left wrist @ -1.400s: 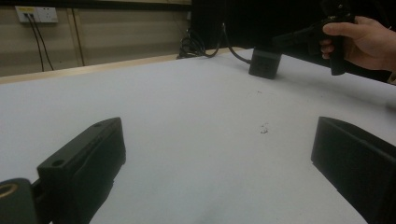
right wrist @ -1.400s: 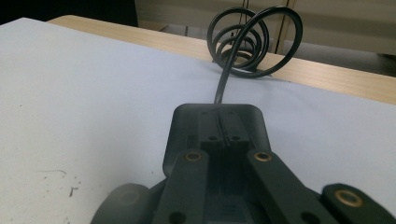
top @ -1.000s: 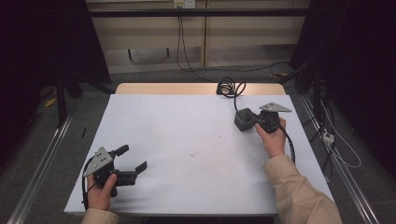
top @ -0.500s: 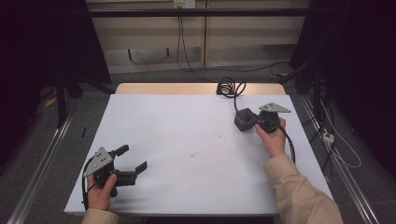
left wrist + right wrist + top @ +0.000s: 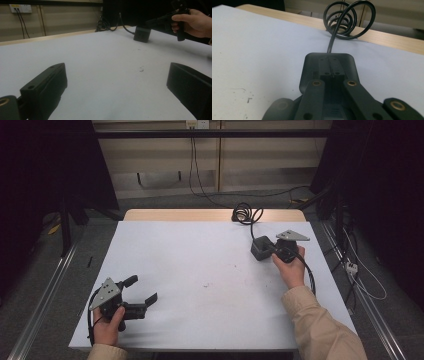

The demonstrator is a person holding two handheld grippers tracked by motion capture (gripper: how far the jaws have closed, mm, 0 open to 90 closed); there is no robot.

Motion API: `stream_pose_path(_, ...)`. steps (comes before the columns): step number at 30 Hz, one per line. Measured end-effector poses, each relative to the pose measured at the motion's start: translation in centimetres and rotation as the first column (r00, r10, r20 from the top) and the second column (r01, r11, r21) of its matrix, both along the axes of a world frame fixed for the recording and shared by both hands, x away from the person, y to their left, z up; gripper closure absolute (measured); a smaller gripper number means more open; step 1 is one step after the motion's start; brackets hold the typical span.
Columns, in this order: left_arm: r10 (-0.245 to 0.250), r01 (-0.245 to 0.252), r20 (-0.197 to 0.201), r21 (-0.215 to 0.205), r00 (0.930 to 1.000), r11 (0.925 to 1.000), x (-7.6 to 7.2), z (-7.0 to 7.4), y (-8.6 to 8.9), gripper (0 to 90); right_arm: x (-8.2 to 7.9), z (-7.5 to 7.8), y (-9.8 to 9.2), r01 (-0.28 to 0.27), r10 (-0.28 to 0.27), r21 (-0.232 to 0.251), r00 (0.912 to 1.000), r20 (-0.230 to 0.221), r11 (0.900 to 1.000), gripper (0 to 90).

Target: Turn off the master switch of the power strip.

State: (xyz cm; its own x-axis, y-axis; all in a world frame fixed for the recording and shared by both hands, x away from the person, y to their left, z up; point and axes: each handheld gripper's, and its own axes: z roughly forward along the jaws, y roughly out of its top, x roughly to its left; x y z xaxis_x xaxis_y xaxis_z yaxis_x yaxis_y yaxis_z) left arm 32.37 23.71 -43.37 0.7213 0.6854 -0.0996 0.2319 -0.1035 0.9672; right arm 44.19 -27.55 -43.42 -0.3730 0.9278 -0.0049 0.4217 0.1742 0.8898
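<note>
The left tool [image 5: 143, 289] lies low on the white worktop [image 5: 200, 250] in the person's left hand [image 5: 106, 322], jaws spread wide with nothing between them. In the left gripper view only bare worktop lies ahead of its two black jaws, with a few small specks just past them, so this tool has no part in the work at this point. Far ahead of it and off to its right sits the thing in hand, a dark power adapter [image 5: 260, 249], flat on the worktop near the far right corner. Its black cord runs away from it into a coil [image 5: 245, 213] at the worktop's far edge. The right tool [image 5: 271, 251], held in the right hand [image 5: 290, 270], points straight at the adapter. Its jaws are together, and in the right gripper view their tips lie over the adapter's near end, touching it or just above it. Whether they pinch any part of it I cannot tell. My reading is that the work is at an early stage: the right tool has reached the adapter, but the adapter is not lifted and the cord is not uncoiled or moved. What seems left is to take a sure hold, or push, and move the adapter where it is wanted.
</note>
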Motion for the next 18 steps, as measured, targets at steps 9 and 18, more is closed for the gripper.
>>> stream_pose_path(9,0.004,-0.004,0.001,-0.004,1.0,1.0,-0.04,0.0,0.13,2.8,0.19,-0.04,0.0,0.005,-0.005,0.013,1.0,-0.005,1.0,90.0)
stream_pose_path(18,0.007,-0.007,0.005,-0.005,1.0,1.0,-0.11,0.03,0.25,2.8,0.27,0.04,0.08,0.006,-0.006,0.001,0.9999,-0.009,1.0,90.0)
